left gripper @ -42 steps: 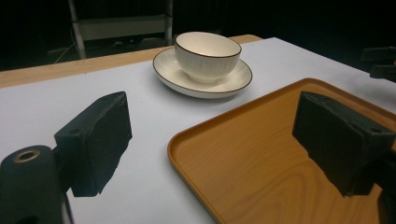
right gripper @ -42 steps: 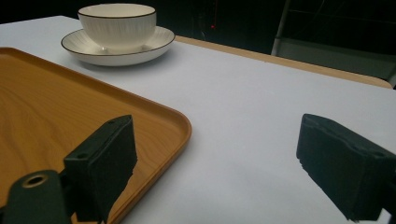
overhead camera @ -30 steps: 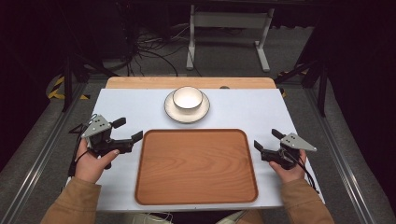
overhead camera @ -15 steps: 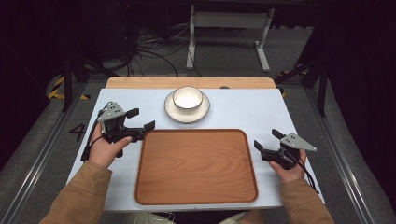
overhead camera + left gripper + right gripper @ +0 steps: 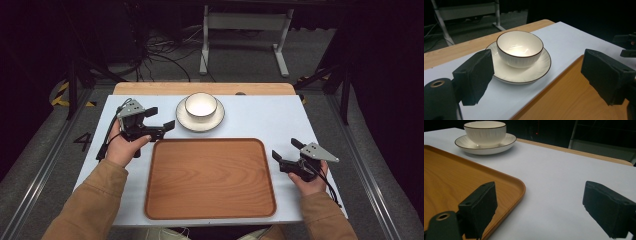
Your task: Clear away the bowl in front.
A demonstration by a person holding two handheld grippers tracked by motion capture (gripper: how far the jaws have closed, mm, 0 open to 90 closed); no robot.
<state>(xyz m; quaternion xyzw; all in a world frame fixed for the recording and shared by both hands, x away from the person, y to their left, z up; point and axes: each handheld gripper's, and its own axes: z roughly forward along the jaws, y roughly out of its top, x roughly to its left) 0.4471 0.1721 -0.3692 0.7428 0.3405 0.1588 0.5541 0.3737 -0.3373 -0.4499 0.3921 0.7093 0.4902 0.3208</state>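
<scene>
The left gripper (image 5: 161, 119), fingers spread wide and empty, hovers just left of the bowl (image 5: 201, 105), which sits on a saucer (image 5: 217, 119) behind the tray (image 5: 210, 177). The right gripper (image 5: 286, 150), also open, rests on the table (image 5: 270, 117) beside the tray's right edge.

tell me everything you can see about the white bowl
The bowl is white and glossy, ceramic by the look of it, with a thin dark line round its rim and fine vertical ribs on its outer wall. It is round, deep, upright and empty, its inside catching the light. It stands in the middle of a matching white saucer with the same dark edge, on the white table top beyond the wooden tray. Nothing but the saucer touches it; the left gripper, jaws open, points at it from beside.
</scene>
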